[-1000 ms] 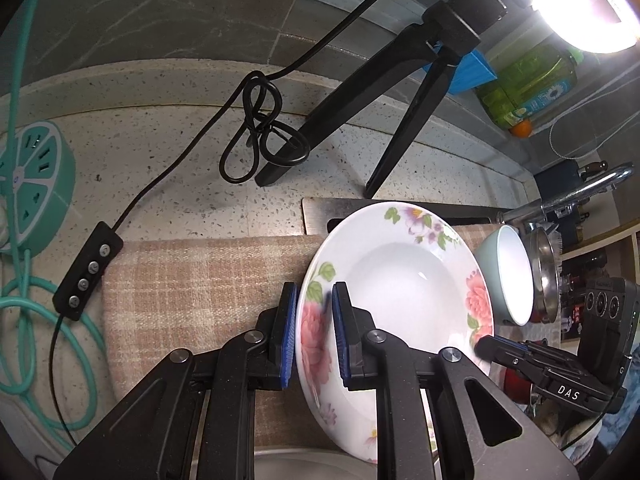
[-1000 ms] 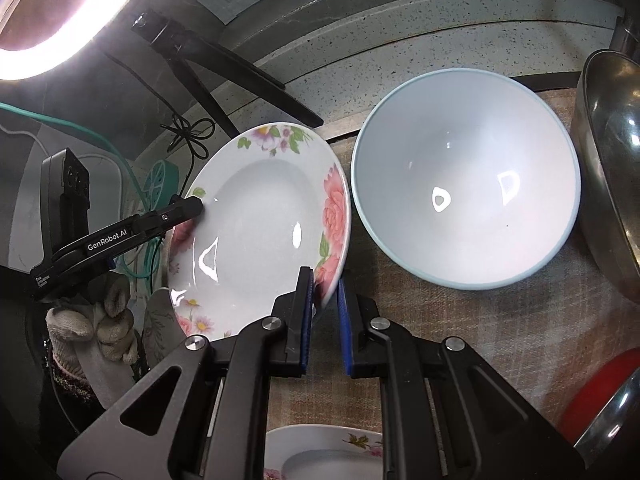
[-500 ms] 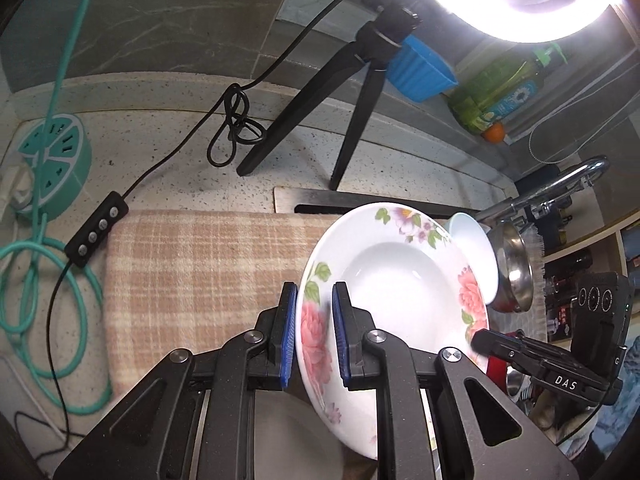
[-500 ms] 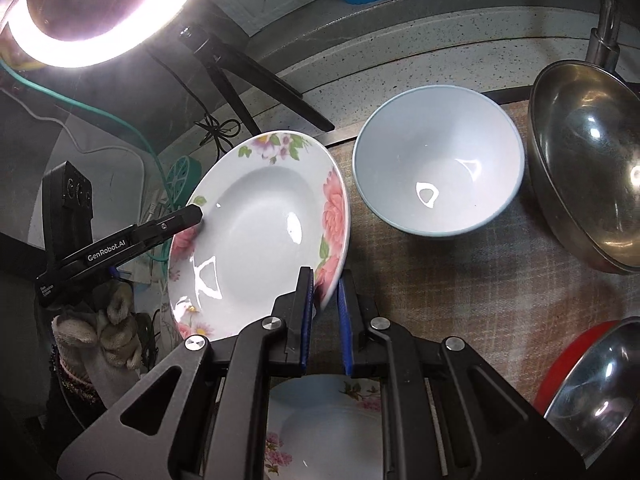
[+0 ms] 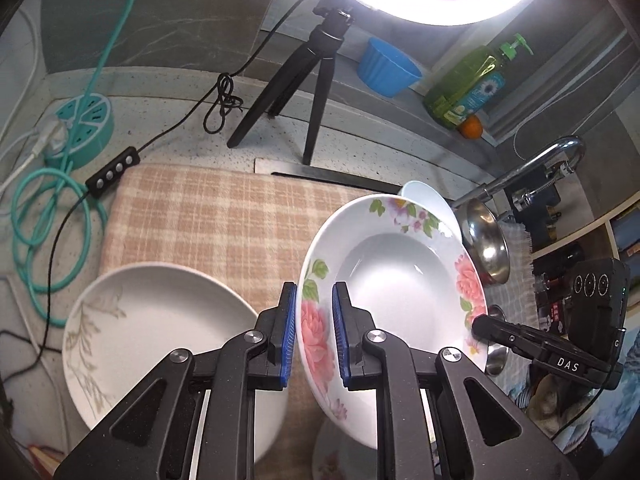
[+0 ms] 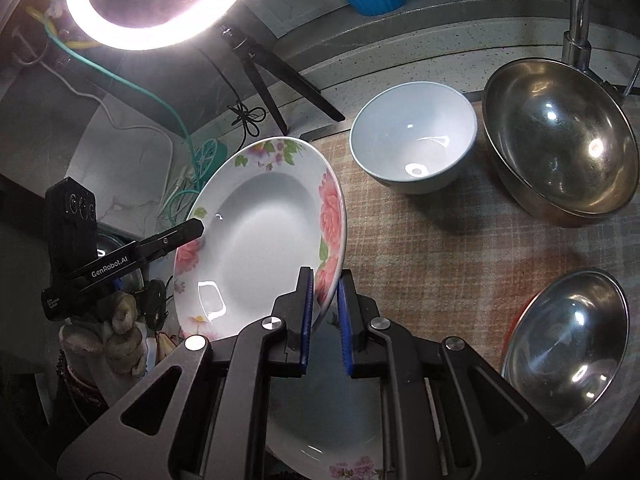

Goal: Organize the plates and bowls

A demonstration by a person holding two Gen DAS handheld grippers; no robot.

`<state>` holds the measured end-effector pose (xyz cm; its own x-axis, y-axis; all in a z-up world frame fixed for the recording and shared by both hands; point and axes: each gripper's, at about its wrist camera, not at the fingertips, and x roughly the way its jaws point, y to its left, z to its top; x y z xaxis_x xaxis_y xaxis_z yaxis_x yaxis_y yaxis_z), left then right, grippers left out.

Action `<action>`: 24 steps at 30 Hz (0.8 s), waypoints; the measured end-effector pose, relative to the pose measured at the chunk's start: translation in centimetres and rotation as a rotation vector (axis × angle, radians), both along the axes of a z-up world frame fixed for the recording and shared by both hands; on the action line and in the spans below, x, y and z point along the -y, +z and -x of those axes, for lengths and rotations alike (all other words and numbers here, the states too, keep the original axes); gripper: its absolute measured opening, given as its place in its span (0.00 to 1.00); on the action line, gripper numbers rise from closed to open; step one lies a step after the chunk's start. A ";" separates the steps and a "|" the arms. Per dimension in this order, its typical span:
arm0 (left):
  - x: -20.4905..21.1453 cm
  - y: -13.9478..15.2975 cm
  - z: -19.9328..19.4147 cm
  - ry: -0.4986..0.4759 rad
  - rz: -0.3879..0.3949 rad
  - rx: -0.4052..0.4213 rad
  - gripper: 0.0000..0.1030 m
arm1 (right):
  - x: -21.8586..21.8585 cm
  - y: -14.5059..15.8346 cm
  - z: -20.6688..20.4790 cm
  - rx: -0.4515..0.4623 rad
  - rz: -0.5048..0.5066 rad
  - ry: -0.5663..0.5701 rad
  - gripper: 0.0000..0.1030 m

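Note:
A white deep plate with pink flowers (image 5: 392,280) (image 6: 256,236) is held up on edge, tilted, above the checked cloth (image 5: 224,220). My left gripper (image 5: 314,328) is shut on one side of its rim. My right gripper (image 6: 323,318) is shut on the opposite side of the rim. A second flowered plate (image 6: 332,432) lies flat under it. A white plate with a leaf pattern (image 5: 152,344) lies at the left. A white bowl (image 6: 414,136) stands on the cloth behind.
Two steel bowls (image 6: 560,136) (image 6: 568,348) sit at the right by the tap (image 5: 532,164). A ring light on a tripod (image 5: 316,80), its cable, a teal power hub (image 5: 86,124), a blue cup (image 5: 388,66) and a soap bottle (image 5: 464,84) stand at the back.
Both grippers have lifted the flowered plate and drawn it back toward me. The leaf plate and the plate below have come into view.

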<state>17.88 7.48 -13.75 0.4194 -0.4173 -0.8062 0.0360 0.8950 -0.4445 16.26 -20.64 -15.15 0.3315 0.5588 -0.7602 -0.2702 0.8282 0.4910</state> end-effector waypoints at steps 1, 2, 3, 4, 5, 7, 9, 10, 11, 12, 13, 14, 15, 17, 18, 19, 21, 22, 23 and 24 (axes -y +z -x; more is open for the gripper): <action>0.3 0.1 0.4 0.001 -0.002 0.002 0.15 | 0.2 0.0 0.2 -0.001 0.003 0.006 0.12; 0.6 0.2 0.9 0.006 -0.002 0.002 0.15 | 0.4 -0.1 0.5 -0.001 0.006 0.013 0.12; 0.8 0.2 1.4 0.012 0.000 0.002 0.15 | 0.7 0.0 0.8 -0.001 0.011 0.021 0.12; 1.0 0.3 2.0 0.017 0.004 0.003 0.15 | 0.9 -0.1 1.1 -0.002 0.016 0.031 0.12; 1.2 0.3 2.5 0.023 0.009 0.005 0.15 | 1.3 -0.1 1.7 -0.001 0.023 0.042 0.12; 1.5 0.2 3.7 0.037 0.019 0.005 0.15 | 1.6 -0.3 2.3 -0.007 0.036 0.061 0.12; 1.9 0.1 4.8 0.047 0.022 0.004 0.15 | 2.0 -0.5 3.0 -0.016 0.045 0.083 0.12; 2.2 -0.1 5.4 0.050 0.017 0.004 0.15 | 2.0 -0.7 3.3 -0.020 0.052 0.095 0.12; 2.3 -0.2 6.0 0.057 0.017 0.000 0.15 | 2.2 -0.8 3.6 -0.023 0.058 0.100 0.12; 2.3 -0.4 6.5 0.068 0.028 -0.010 0.15 | 2.2 -1.0 3.8 -0.027 0.064 0.108 0.12; 2.3 -0.8 7.0 0.080 0.041 -0.019 0.15 | 2.2 -1.1 4.0 -0.032 0.065 0.115 0.12; 2.3 -1.1 7.5 0.093 0.051 -0.027 0.15 | 2.3 -1.2 4.2 -0.035 0.067 0.121 0.12; 2.3 -1.4 8.0 0.105 0.055 -0.036 0.15 | 2.4 -1.3 4.4 -0.036 0.073 0.128 0.12; 2.7 -1.9 9.0 0.111 0.051 -0.046 0.15 | 2.6 -1.6 4.9 -0.040 0.091 0.143 0.12; 2.9 -2.2 9.5 0.114 0.054 -0.052 0.15 | 2.8 -1.8 5.1 -0.044 0.097 0.148 0.12; 3.0 -2.4 9.9 0.118 0.061 -0.059 0.15 | 2.8 -2.1 5.2 -0.052 0.105 0.153 0.12; 3.2 -3.0 10.7 0.127 0.075 -0.073 0.15 | 3.1 -2.7 5.6 -0.066 0.120 0.162 0.12; 3.3 -3.2 10.9 0.127 0.077 -0.078 0.15 | 3.1 -3.0 5.8 -0.071 0.125 0.166 0.12; 3.4 -3.4 11.1 0.127 0.077 -0.083 0.15 | 3.2 -3.4 5.9 -0.079 0.131 0.170 0.12; 3.5 -3.5 11.4 0.127 0.076 -0.089 0.15 | 3.3 -3.8 6.1 -0.088 0.134 0.172 0.12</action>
